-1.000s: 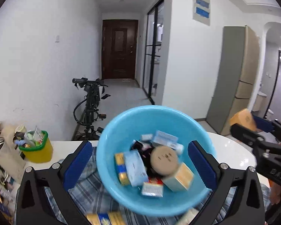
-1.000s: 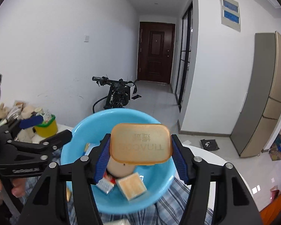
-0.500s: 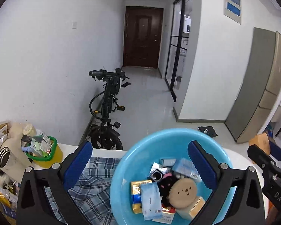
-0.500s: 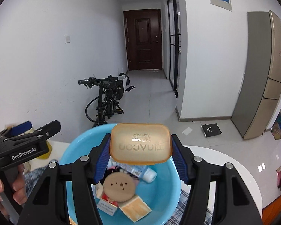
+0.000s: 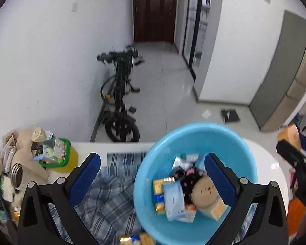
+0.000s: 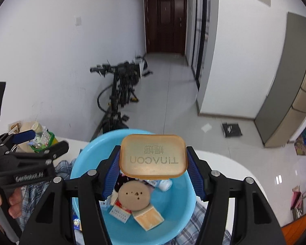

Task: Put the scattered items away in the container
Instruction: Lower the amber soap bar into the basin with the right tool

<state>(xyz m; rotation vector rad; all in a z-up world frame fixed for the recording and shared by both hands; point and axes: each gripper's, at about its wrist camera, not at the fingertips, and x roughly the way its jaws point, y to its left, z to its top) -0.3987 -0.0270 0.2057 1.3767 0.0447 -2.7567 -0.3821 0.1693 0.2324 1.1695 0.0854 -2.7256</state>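
A light blue basin (image 5: 193, 134) stands on a checked cloth and holds several packets, small boxes and a round tan disc (image 5: 204, 189). My left gripper (image 5: 153, 169) hangs open above the basin's left side, with nothing between its blue pads. My right gripper (image 6: 154, 159) is shut on an amber soap box (image 6: 154, 155) with raised lettering, held over the basin (image 6: 87, 155). In the left wrist view that box (image 5: 289, 134) shows at the far right edge. The right wrist view has the left gripper (image 6: 42, 141) at its left, with a hand on its handle.
A checked cloth (image 5: 104, 194) covers the white round table (image 5: 271, 163). A yellow and green bin (image 5: 59, 155) and assorted clutter crowd the table's left end. Loose packets (image 5: 132, 239) lie on the cloth near the basin. A bicycle (image 5: 120, 102) stands on the floor beyond.
Both grippers have lifted and drawn back, so the basin sits lower and smaller in each view. The right gripper still grips the amber box; the left stays open.
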